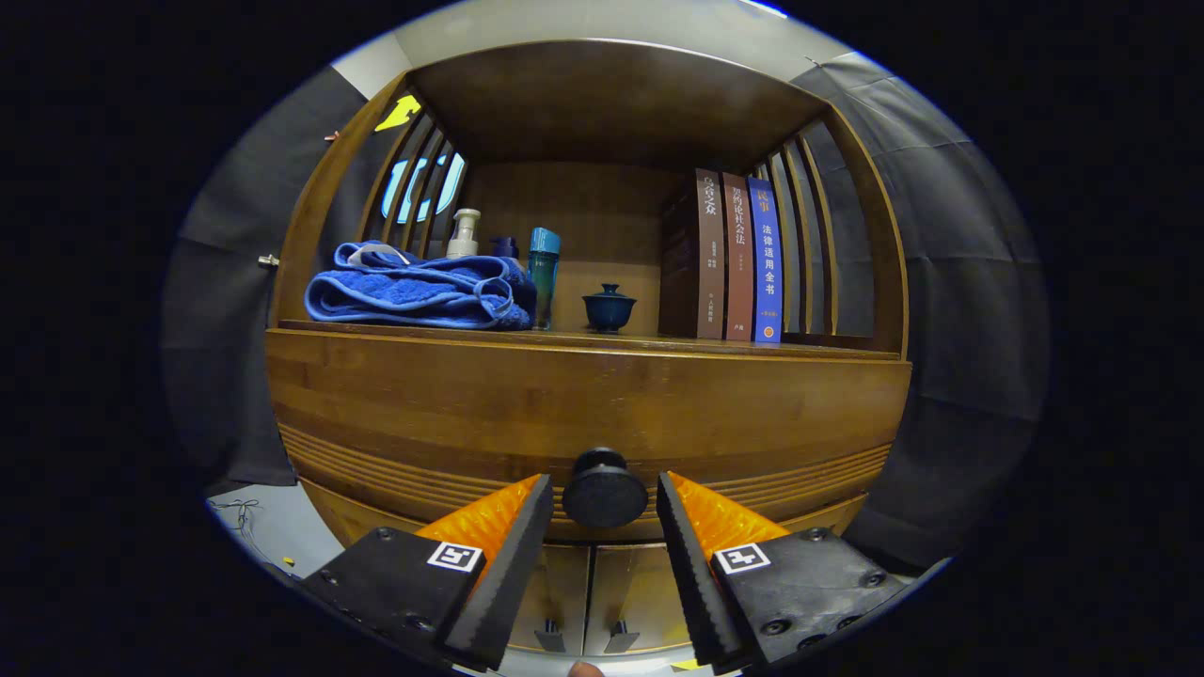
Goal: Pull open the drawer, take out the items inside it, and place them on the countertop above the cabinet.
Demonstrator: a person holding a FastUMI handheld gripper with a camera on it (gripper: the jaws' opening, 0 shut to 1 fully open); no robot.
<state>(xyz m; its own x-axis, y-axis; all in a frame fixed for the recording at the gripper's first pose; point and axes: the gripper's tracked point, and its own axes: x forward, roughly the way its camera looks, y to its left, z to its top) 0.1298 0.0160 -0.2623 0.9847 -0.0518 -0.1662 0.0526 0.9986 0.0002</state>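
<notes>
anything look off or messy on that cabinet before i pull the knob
Nothing stands out. The towel, bottles, lidded cup and books sit tidy on the countertop; the drawer is closed, its knob between the open claw fingers.

Staged home setting inside booth: wooden cabinet point(583, 395), folded blue towel point(414, 296), toiletry bottles point(463, 233), lidded teacup point(609, 307), books point(724, 256), black cloth wall point(950, 282).

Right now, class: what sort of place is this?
Probably a staged household booth: a wooden cabinet whose shelf holds books and a folded towel. The open gripper brackets the drawer knob.
</notes>
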